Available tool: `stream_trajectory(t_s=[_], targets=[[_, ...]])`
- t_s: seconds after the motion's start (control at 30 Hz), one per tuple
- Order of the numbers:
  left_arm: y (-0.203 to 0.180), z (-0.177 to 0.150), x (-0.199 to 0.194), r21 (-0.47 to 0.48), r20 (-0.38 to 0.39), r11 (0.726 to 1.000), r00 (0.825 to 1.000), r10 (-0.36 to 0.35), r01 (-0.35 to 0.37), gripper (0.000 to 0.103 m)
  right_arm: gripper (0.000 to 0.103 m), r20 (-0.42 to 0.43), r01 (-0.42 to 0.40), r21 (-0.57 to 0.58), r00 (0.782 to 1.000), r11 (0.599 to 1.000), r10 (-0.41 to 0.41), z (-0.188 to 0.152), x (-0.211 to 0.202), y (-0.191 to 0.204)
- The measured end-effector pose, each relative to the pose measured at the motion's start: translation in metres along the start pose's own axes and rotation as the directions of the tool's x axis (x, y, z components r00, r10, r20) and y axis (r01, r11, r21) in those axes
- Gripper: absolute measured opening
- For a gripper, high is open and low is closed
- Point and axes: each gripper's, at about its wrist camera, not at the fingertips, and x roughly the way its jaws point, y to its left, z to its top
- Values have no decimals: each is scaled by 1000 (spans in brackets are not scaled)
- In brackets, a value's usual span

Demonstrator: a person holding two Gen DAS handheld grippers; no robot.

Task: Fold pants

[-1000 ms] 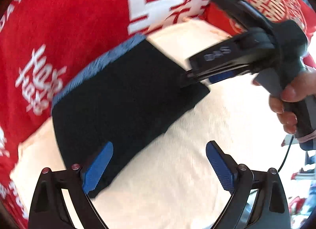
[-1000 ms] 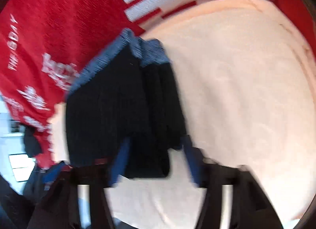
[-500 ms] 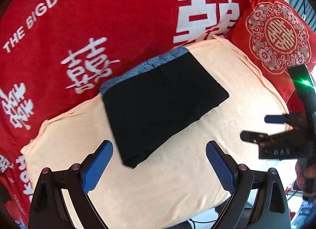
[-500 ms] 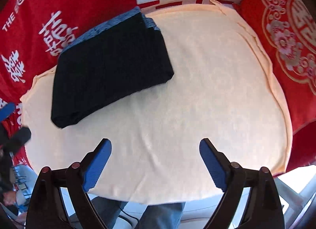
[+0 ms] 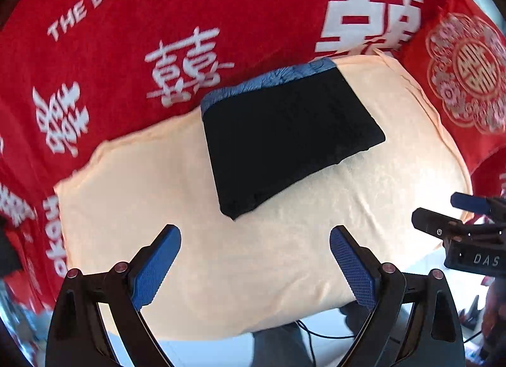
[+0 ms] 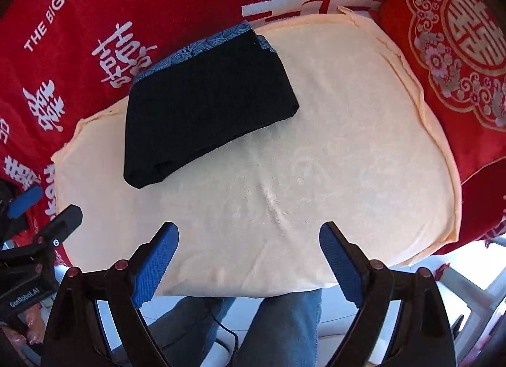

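The black pants (image 5: 284, 142) lie folded into a compact rectangle on the peach cloth (image 5: 221, 240), with a blue patterned waistband along the far edge. They also show in the right wrist view (image 6: 205, 107) at the cloth's far left. My left gripper (image 5: 254, 264) is open and empty, held back above the cloth's near edge. My right gripper (image 6: 249, 261) is open and empty, also pulled back near the front edge. Neither touches the pants.
A red blanket with white characters (image 5: 158, 35) covers the surface behind the peach cloth (image 6: 316, 177). A red embroidered cushion (image 6: 458, 51) lies at the right. The person's jeans-clad legs (image 6: 284, 329) are below the near edge.
Both grippers let go of the pants and pulled back toward the near edge. The pants now lie still, folded, on the cloth.
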Motion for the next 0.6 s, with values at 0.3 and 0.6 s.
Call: stream_trajectory(t_s=[0.3, 0.6], targets=[[-17, 5, 5, -104, -74, 990, 994, 83, -91, 96, 93, -20, -31, -95, 999, 995, 29, 11, -3, -21], [-27, -4, 3, -247, -113, 957, 986, 125, -150, 96, 93, -76, -21, -207, 997, 978, 5, 23, 5, -46]])
